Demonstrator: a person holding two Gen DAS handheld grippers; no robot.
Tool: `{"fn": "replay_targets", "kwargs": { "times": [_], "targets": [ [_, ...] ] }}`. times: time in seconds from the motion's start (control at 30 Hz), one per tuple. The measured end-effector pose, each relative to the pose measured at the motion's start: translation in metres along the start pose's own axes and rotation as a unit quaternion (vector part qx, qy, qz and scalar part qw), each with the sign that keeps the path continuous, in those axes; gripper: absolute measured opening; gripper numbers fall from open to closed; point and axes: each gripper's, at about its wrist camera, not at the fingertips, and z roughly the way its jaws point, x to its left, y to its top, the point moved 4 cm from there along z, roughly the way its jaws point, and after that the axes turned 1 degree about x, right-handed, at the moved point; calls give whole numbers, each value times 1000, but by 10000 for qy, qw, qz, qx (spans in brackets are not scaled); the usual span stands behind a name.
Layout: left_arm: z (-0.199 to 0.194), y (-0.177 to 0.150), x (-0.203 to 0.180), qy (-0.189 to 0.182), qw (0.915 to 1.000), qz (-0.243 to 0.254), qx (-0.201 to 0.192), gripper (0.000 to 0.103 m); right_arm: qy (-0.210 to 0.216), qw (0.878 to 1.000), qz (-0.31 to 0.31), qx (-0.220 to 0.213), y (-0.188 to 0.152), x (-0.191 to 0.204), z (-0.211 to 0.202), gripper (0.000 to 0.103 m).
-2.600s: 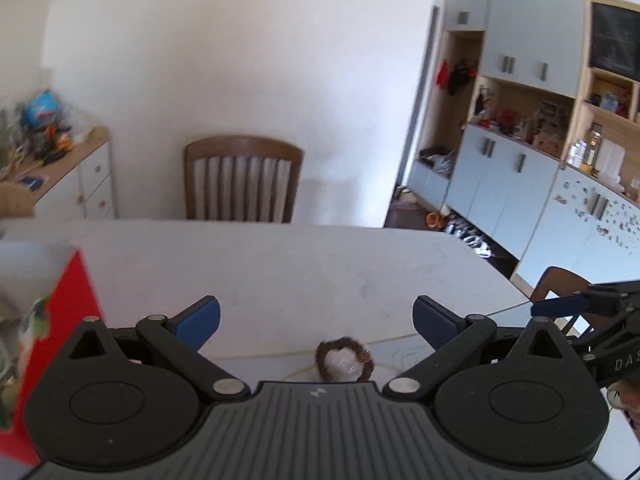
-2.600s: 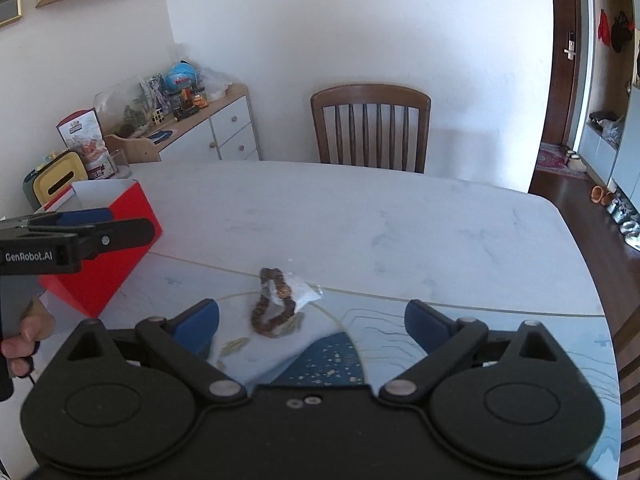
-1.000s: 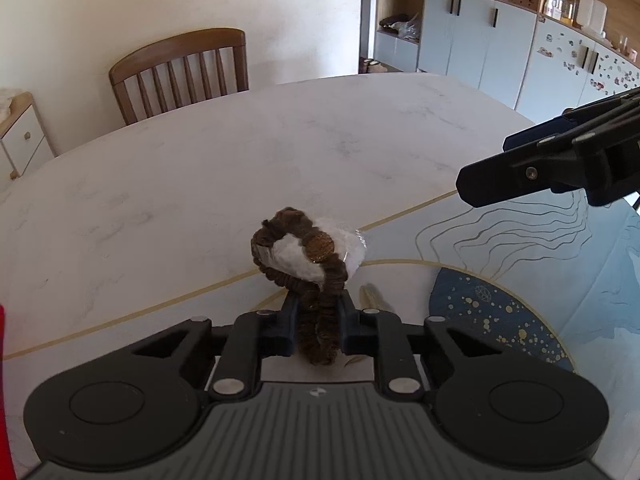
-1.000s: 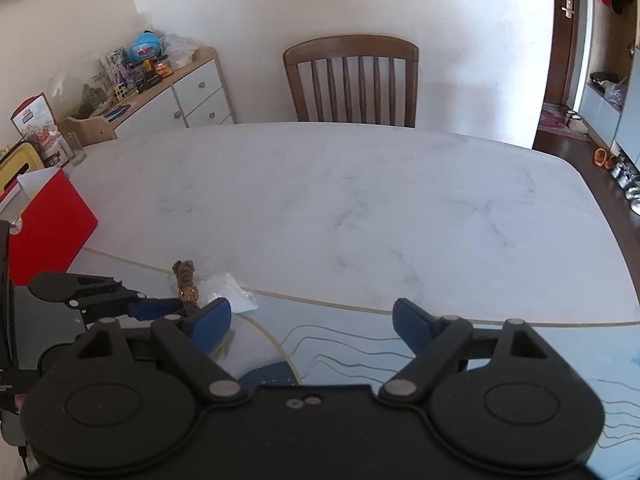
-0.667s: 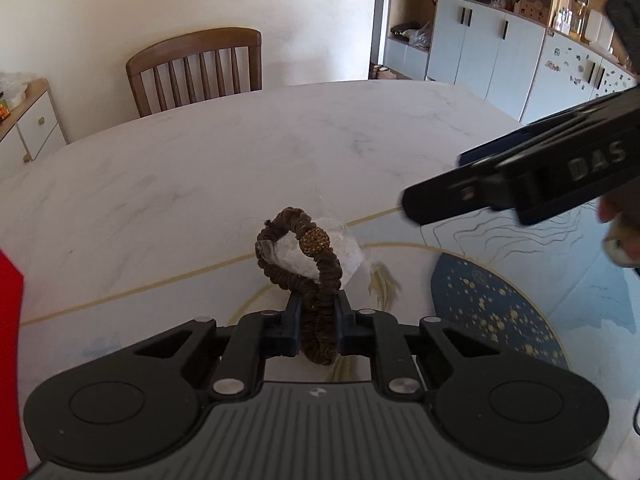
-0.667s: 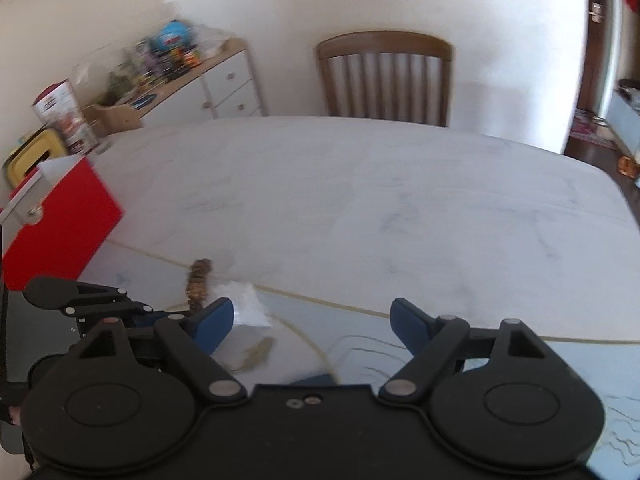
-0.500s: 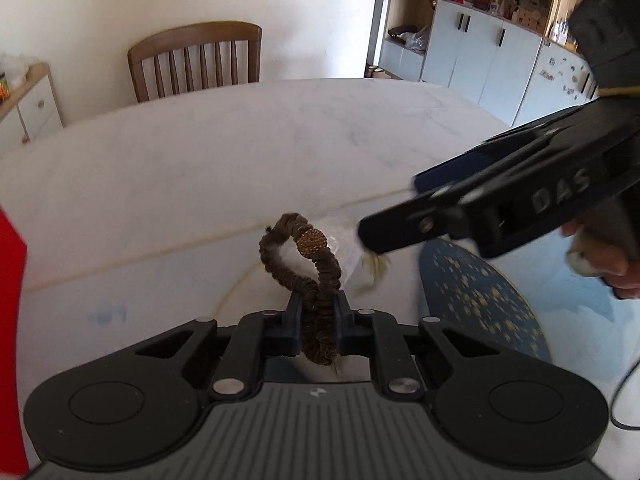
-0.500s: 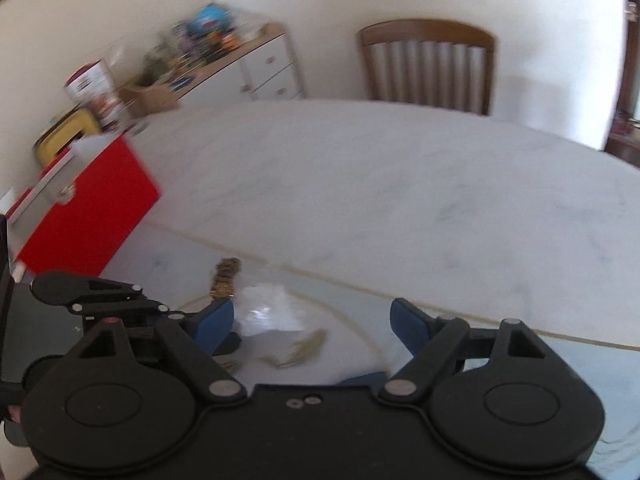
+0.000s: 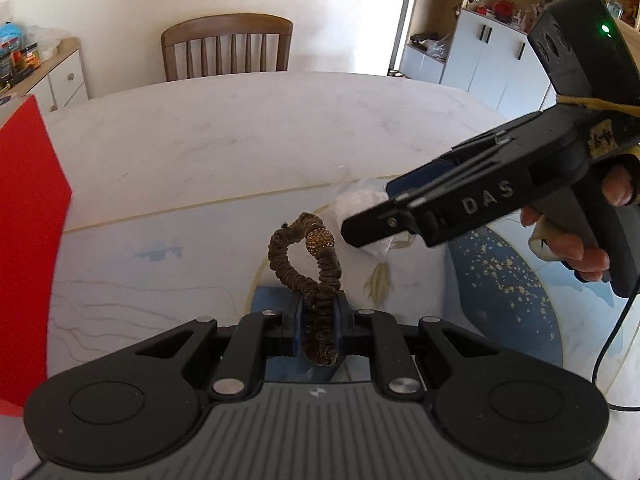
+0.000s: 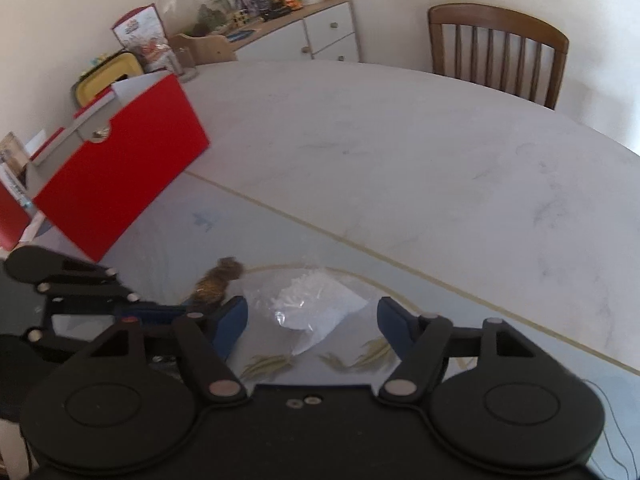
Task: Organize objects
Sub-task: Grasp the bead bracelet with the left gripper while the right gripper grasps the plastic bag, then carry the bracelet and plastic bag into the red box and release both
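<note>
The left gripper (image 9: 318, 322) was clamped on a brown ruched fabric hair tie with a gold glitter bead (image 9: 306, 256). The blue pads pinched the lower part of the loop; the rest of the loop stood up beyond the fingertips, with the bead at its upper right. The tie was held clear of the white marble-pattern table (image 9: 240, 128).

The right gripper (image 10: 312, 320) was angled down over a small clear plastic bag with white contents (image 10: 316, 308). Its jaws were closing, with the bag lying between the two blue pads; neither pad was seen pressing on it. In the left wrist view, the fingertips of the right gripper covered part of the bag, and the person's right hand (image 9: 580, 232) gripped the black handle.

The bag rested on the table, on the pale blue printed area with gold line work, just beside the held hair tie.

A red open-topped cardboard box (image 10: 116, 168) stood on the table to the left, well apart from the bag. A brown wooden slat-back chair (image 9: 226, 46) stood at the far edge of the table. A white and wood sideboard (image 10: 316, 36) loaded with small items stood against the wall.
</note>
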Motion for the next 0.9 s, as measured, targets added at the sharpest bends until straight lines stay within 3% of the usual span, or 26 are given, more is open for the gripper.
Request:
{"fn": "replay_targets", "kwargs": {
  "times": [0.37, 0.63, 0.9],
  "targets": [
    [-24, -7, 13, 127, 9996, -203, -125, 14, -407, 9990, -195, 18, 2, 20, 3, 42],
    [-52, 1, 21, 19, 9990, -230, -383, 14, -704, 9963, -468, -137, 9, 66, -39, 39],
    [-110, 7, 39, -72, 9969, -258, -745, 14, -720, 9920, -923, -479, 26, 131, -78, 38]
  ]
}}
